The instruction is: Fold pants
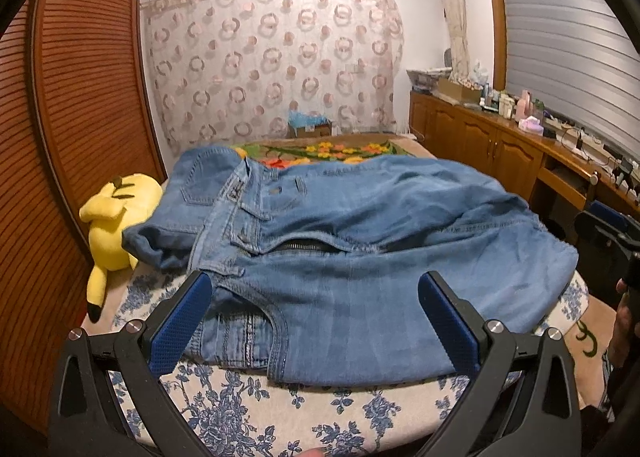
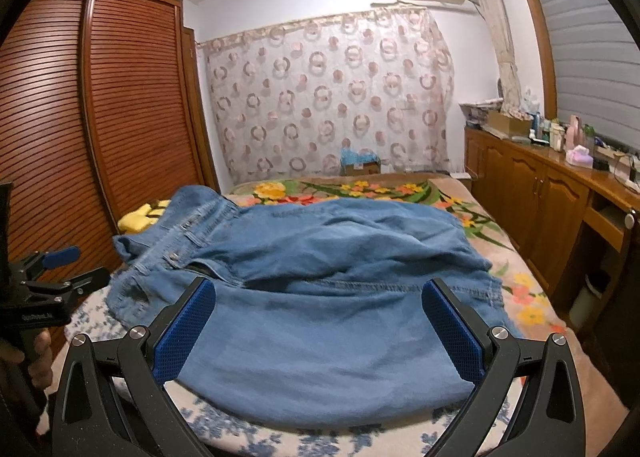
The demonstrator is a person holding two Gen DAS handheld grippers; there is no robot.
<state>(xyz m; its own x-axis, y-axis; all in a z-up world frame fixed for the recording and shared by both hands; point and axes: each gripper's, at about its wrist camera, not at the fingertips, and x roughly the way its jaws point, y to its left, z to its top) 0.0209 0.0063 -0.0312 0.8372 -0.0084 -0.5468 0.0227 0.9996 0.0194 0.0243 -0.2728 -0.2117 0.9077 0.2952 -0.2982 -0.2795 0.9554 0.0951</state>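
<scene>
A pair of light blue jeans [image 1: 340,225] lies in a loose heap across the bed, waistband and open zipper toward the left. My left gripper [image 1: 316,285] is open, its blue pads on either side of the near waist part, holding nothing. In the right wrist view the jeans [image 2: 320,297] spread wide, and my right gripper [image 2: 320,293] is open over their near edge, holding nothing. The left gripper [image 2: 60,269] also shows at the left edge of the right wrist view.
The bed [image 1: 248,417] has a blue-flowered sheet near me and a bright floral blanket [image 2: 360,189] at the far end. A yellow plush toy [image 1: 116,217] lies at the bed's left. A wooden wardrobe [image 2: 100,117] stands on the left, a cluttered wooden counter [image 2: 560,177] on the right.
</scene>
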